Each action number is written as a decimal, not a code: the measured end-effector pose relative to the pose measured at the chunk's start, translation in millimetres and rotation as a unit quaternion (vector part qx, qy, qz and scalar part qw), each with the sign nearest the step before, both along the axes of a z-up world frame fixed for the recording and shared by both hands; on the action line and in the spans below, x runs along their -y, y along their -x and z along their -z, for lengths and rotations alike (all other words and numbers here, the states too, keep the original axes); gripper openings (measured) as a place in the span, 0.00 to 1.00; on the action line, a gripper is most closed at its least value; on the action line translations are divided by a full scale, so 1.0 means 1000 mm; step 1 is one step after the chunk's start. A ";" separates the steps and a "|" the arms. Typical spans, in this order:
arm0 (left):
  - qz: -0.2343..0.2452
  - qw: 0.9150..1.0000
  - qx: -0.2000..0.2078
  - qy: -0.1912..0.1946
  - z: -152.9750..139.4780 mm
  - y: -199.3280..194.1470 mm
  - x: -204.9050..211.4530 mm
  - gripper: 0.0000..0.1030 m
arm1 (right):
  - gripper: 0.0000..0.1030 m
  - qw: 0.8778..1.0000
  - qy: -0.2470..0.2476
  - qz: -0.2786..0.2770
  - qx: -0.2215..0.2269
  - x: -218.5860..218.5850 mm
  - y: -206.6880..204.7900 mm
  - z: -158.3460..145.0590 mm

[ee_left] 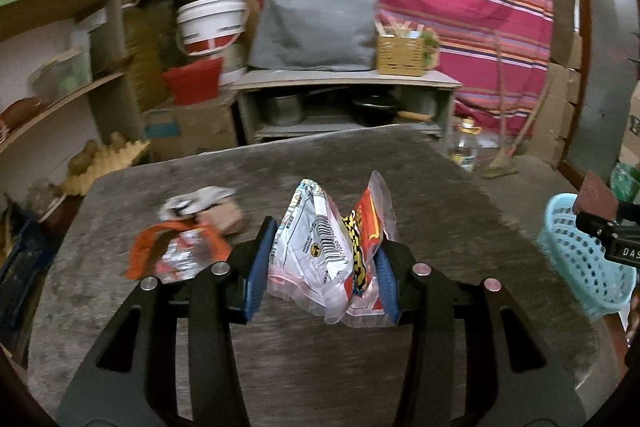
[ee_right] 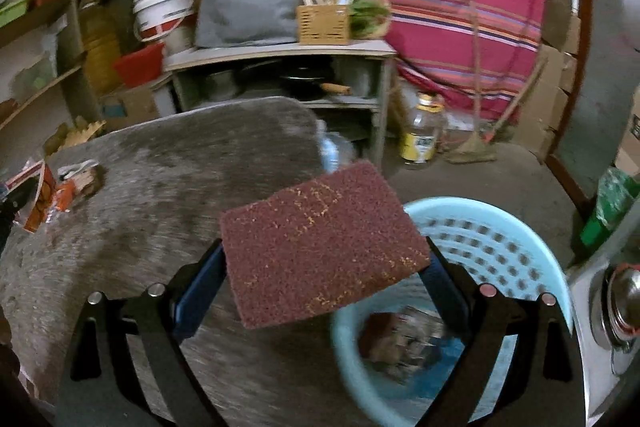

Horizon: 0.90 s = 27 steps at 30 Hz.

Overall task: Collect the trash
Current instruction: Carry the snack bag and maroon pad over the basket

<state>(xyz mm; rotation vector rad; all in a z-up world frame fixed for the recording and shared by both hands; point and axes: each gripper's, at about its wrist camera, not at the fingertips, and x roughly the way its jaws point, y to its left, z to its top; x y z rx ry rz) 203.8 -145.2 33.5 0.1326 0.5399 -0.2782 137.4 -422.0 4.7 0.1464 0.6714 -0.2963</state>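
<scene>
My left gripper [ee_left: 322, 267] is shut on a crumpled white and red snack wrapper [ee_left: 332, 251], held above the grey table [ee_left: 440, 207]. An orange wrapper [ee_left: 176, 255] and a crumpled white and brown scrap [ee_left: 208, 207] lie on the table to its left. My right gripper [ee_right: 324, 279] is shut on a flat maroon scouring pad [ee_right: 320, 247], held at the table's right edge, partly over the light blue perforated basket [ee_right: 492, 239]. The basket holds some trash at its bottom. The right gripper, pad and basket [ee_left: 580, 259] also show at the right of the left wrist view.
Behind the table stand a low shelf unit [ee_left: 344, 107] with pots, a grey cushion, a wicker box and a white bucket [ee_left: 210, 23]. A striped red cloth hangs behind. A bottle [ee_right: 422, 135] and a broom stand on the floor. Wooden shelves line the left.
</scene>
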 end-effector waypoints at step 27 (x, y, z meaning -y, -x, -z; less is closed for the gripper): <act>0.179 0.982 -0.058 0.007 0.053 0.050 0.251 0.43 | 0.89 0.994 -0.023 0.108 -0.017 0.152 0.082 0.038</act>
